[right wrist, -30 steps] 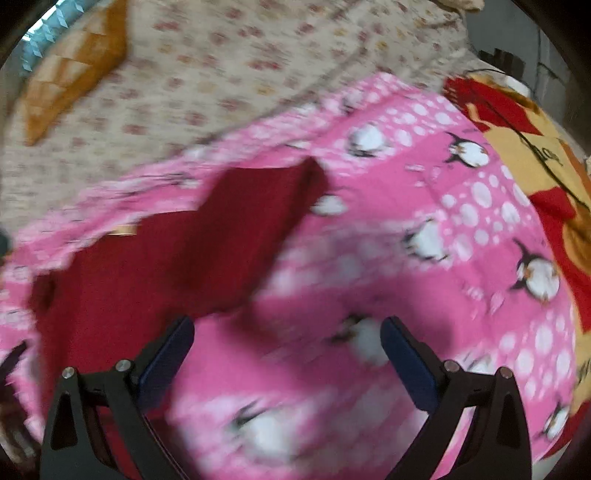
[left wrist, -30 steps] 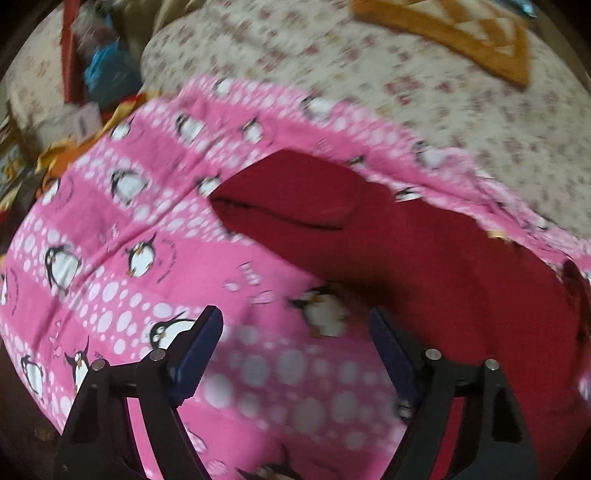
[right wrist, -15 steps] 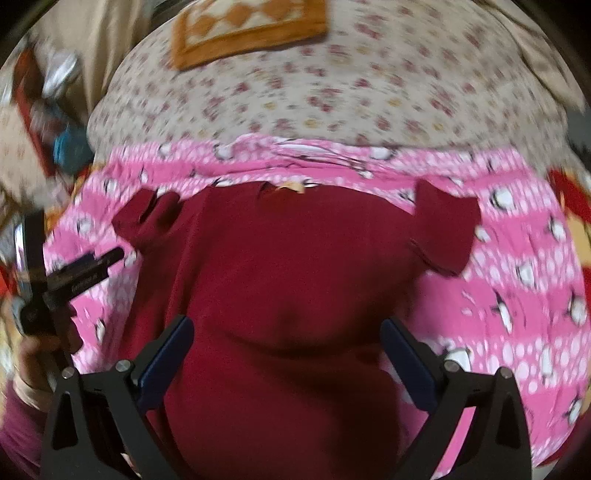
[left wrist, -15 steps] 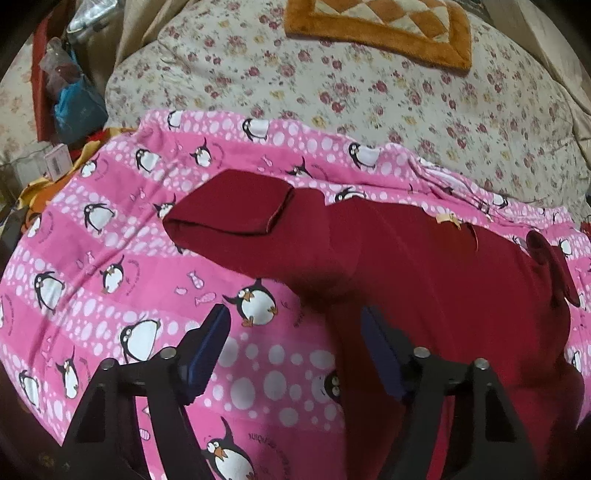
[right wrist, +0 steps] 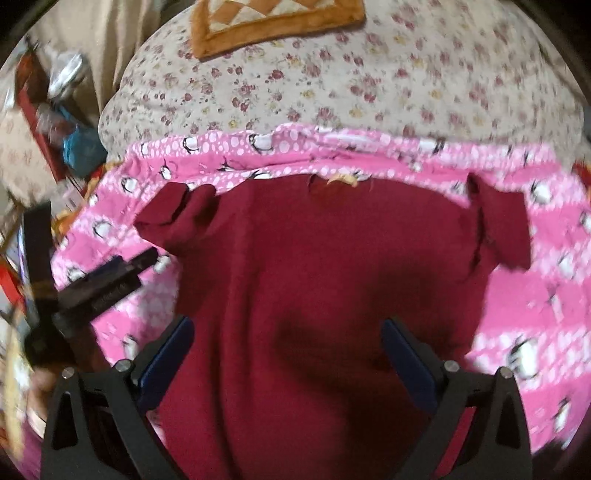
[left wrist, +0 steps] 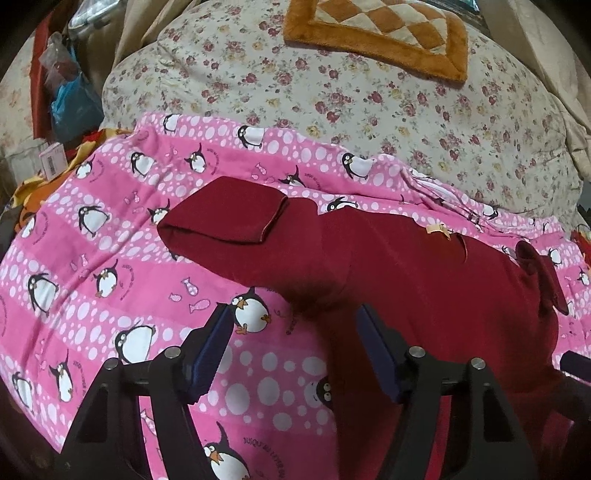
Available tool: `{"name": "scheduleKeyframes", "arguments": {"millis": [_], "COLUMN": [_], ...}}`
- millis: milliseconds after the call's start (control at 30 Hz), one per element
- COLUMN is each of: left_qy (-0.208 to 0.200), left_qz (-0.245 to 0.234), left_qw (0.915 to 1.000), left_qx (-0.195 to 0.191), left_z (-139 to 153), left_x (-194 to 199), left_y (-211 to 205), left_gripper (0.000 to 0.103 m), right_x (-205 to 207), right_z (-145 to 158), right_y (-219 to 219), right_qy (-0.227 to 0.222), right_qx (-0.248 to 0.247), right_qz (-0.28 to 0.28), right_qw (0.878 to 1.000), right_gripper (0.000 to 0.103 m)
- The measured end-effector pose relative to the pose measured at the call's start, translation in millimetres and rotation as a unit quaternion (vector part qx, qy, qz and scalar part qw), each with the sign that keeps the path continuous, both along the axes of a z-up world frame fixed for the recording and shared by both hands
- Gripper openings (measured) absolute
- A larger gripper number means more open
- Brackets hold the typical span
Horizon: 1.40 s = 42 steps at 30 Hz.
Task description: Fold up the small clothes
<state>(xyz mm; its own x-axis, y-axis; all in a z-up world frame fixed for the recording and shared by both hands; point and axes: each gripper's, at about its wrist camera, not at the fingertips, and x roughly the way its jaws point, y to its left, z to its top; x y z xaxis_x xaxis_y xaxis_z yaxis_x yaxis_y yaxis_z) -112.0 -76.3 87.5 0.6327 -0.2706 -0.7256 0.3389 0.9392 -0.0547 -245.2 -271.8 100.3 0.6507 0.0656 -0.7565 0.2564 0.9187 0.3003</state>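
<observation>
A dark red shirt (left wrist: 424,277) lies spread, collar away from me, on a pink penguin blanket (left wrist: 110,229). Its left sleeve (left wrist: 229,214) is folded back on itself. My left gripper (left wrist: 295,317) hovers open over the shirt's left edge, one pad above the blanket and one above the red cloth, with nothing pinched. In the right wrist view the shirt (right wrist: 332,258) fills the middle, with the right sleeve (right wrist: 502,229) sticking out. My right gripper (right wrist: 286,326) is open above the shirt's body. The left gripper (right wrist: 110,280) shows at the left there.
A cream floral quilt (left wrist: 369,92) rises behind the blanket, with an orange checked cushion (left wrist: 380,33) on top. Bags and boxes (left wrist: 66,99) crowd the far left. A hand (right wrist: 40,380) holds the left gripper at the right wrist view's left edge.
The right gripper swung left from beside the right sleeve to over the shirt's middle. The left gripper's jaws narrowed somewhat and its view pulled back a little from the left sleeve.
</observation>
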Motion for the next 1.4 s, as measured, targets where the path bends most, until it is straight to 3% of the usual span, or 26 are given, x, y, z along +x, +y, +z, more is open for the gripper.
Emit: {"name": "scheduleKeyframes", "arguments": {"millis": [133,200,400,500,633,867,1400], "left_qy": [-0.003,-0.003,0.005,0.012,0.019,0.017,0.032], "left_qz": [0.000,0.001,-0.001,0.001,0.006,0.017,0.027], "left_qw": [1.0000,0.9999,0.9999,0.9997,0.9995,0.9991,0.9987], "left_qx": [0.003,0.010,0.015,0.019,0.025,0.035,0.029], "left_z": [1,1,-3,-7,-12,-15,-21], "left_x": [0,1,4,7,10,17,25], "left_y": [-1,-2,0,2,3,3,2], "left_gripper": [0.045,0.045,0.045,0.045,0.045,0.045,0.045], "right_x": [9,13,31,41,56,63,68], "right_z": [4,12,36,34,16,-12,-30], "right_y": [12,19,37,39,35,13,1], "right_qy": [-0.004,-0.019,-0.063,-0.076,-0.053,-0.028,-0.012], "right_qx": [0.064,0.073,0.031,-0.017,-0.054,-0.034,-0.029], "right_qz": [-0.019,-0.036,-0.025,-0.008,0.015,0.006,-0.003], "right_qw": [0.998,0.997,0.997,0.997,0.997,0.999,0.999], "right_gripper": [0.102,0.102,0.102,0.102,0.102,0.102,0.102]}}
